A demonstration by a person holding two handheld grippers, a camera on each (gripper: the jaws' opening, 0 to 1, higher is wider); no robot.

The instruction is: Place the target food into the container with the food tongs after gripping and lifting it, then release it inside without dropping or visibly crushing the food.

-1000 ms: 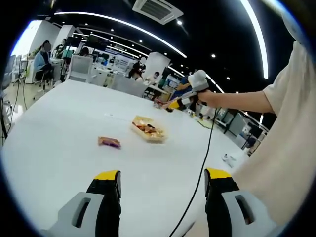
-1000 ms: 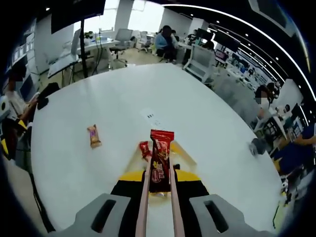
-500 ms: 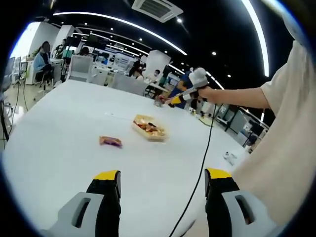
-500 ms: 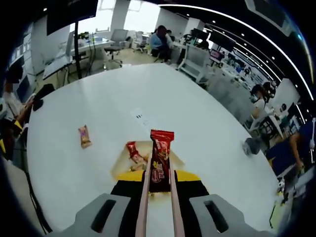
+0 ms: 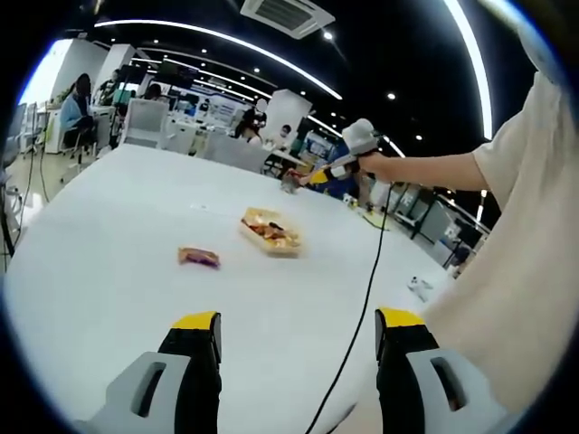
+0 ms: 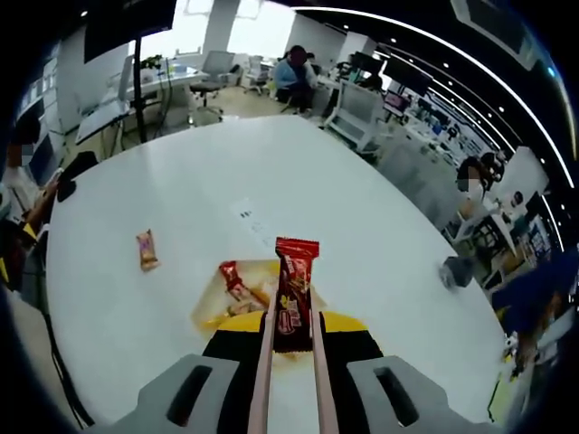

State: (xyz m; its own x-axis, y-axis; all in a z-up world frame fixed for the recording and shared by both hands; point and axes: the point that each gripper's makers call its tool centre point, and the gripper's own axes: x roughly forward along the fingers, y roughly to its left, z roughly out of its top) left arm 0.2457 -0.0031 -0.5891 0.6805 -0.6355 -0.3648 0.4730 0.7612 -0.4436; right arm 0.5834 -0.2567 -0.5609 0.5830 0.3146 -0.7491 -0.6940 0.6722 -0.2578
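A pale container (image 5: 270, 232) with several wrapped snacks sits mid-table; a loose snack packet (image 5: 199, 257) lies to its left. My left gripper (image 5: 298, 322) stands open and empty above the near table. A hand holds my right gripper (image 5: 355, 150) high beyond the container. In the right gripper view, my right gripper (image 6: 291, 327) is shut on the food tongs (image 6: 264, 362), which pinch a red snack bar (image 6: 294, 291). The bar hangs above the table, just right of the container (image 6: 210, 312). The loose packet (image 6: 145, 250) lies further left.
The white table (image 5: 118, 271) is wide. A black cable (image 5: 362, 307) drops from the right gripper across its right side. A small object (image 5: 418, 289) lies near the right edge, and a paper label (image 6: 244, 213) beyond the container. Desks, chairs and seated people ring the room.
The right gripper has moved with the tongs and bar, and the container now shows to the left of the bar instead of behind it. The left gripper stays put.
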